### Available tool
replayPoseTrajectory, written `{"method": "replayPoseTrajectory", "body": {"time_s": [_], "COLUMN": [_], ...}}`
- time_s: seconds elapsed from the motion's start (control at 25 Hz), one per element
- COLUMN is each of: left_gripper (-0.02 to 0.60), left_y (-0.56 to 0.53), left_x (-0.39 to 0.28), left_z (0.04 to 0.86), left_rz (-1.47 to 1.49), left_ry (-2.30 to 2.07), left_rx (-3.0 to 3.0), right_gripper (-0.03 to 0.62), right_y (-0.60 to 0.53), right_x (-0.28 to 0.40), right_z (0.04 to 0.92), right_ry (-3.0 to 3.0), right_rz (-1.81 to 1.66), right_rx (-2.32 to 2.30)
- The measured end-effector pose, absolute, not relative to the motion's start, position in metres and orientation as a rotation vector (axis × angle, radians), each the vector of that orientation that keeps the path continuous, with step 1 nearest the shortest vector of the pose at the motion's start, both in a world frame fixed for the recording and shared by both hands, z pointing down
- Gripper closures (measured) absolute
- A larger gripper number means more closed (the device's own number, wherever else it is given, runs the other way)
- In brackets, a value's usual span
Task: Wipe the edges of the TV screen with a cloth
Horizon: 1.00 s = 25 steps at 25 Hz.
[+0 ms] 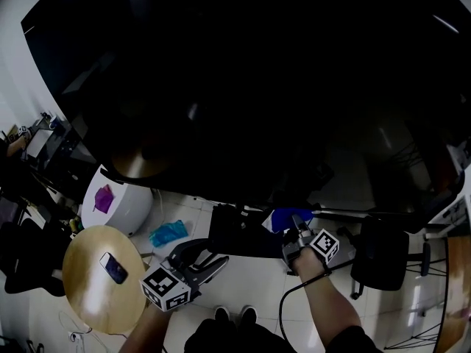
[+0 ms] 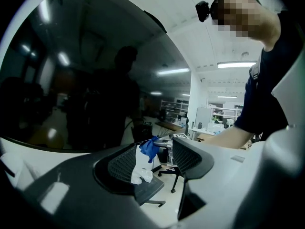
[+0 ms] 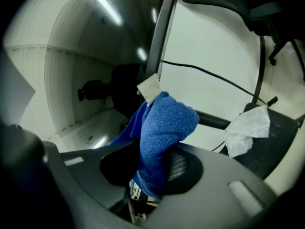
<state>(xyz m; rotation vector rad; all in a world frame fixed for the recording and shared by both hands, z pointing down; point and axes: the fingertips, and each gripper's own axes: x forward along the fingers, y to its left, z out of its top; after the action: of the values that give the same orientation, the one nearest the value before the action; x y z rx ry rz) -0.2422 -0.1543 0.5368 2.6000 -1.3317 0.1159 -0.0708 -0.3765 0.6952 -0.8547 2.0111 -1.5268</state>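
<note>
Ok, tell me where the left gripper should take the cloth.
I'd take the cloth by its bunched free end, the fold that sticks out past the right gripper. Come at it head-on, facing that gripper: the lower part is pinched between its jaws.

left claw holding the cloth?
No: the left claw stands open with nothing between its jaws, while the blue cloth is pinched in the right claw.

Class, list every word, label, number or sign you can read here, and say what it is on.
No text can be read.
Marker cubes on the left tool and right tool: black-and-white square patterns, no letters.
White tag on the blue cloth: no print visible.
Printed strip below the cloth: too blurred to read.
</note>
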Motion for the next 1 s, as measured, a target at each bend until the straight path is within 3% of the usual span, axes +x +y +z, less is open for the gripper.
{"method": "replayPoseTrajectory", "body": {"time_s": [0.44, 1.0], "left_gripper": [0.350, 0.350], "left_y": [-0.144, -0.128], "left_x": [-0.289, -0.430], "left_z": [0.546, 0.552], "left_rz": [0.073, 0.045], "left_ry": [-1.299, -1.334], "left_rx": [2.595, 2.549], "right_gripper": [0.474, 0.474], "right_y": [-0.356, -0.323], "right_x": [-0.139, -0.302], "right_z": [0.702, 0.697], "right_ry": [2.016, 2.128], "right_rz": [-1.593, -1.607], "right_rx": [-0.887, -0.814]}}
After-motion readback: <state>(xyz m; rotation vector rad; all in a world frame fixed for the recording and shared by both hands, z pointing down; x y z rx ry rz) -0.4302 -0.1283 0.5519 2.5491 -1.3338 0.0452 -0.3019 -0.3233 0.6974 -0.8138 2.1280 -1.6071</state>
